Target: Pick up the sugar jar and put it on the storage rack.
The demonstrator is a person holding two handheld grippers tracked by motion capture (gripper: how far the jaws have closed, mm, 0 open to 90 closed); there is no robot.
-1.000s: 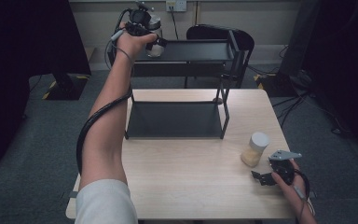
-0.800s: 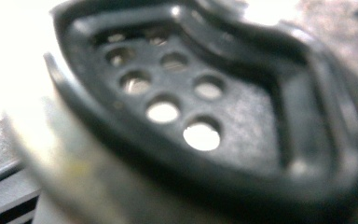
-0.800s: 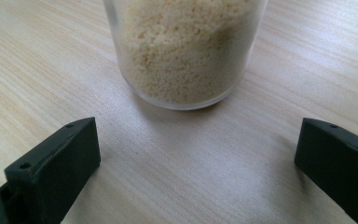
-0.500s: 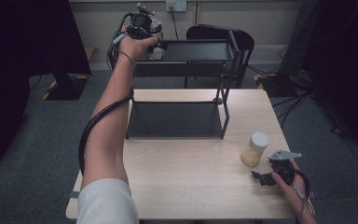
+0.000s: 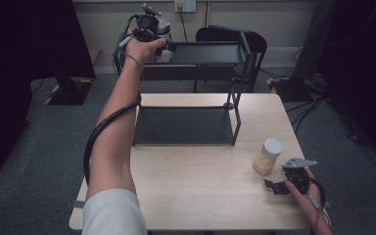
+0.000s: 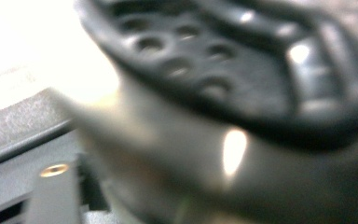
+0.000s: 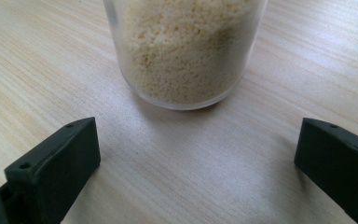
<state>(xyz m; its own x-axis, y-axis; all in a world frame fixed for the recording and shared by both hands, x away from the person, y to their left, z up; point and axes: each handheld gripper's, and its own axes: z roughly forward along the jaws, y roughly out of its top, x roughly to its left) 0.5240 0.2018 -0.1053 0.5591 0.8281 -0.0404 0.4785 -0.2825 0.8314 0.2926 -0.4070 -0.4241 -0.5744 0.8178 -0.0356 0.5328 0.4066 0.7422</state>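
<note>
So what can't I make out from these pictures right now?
- Left gripper, high view: the hand covers its jaws; whether they touch the jar on the top shelf is unclear.
- Left gripper view: blurred, too close.
- Jar of grains, right gripper view: top cut off by the edge.

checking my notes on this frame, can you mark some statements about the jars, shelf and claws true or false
1. The right claw is open, apart from the jar of pale grains in front of it. True.
2. That jar stands on the rack's lower shelf. False: it stands on the table, right of the rack.
3. The left claw is up at the rack's top shelf, by a second jar. True.
4. The jar on the table lies on its side. False: it stands upright, white lid on top.
5. The right claw is raised above the rack. False: it is low at the table's near right corner.
</note>
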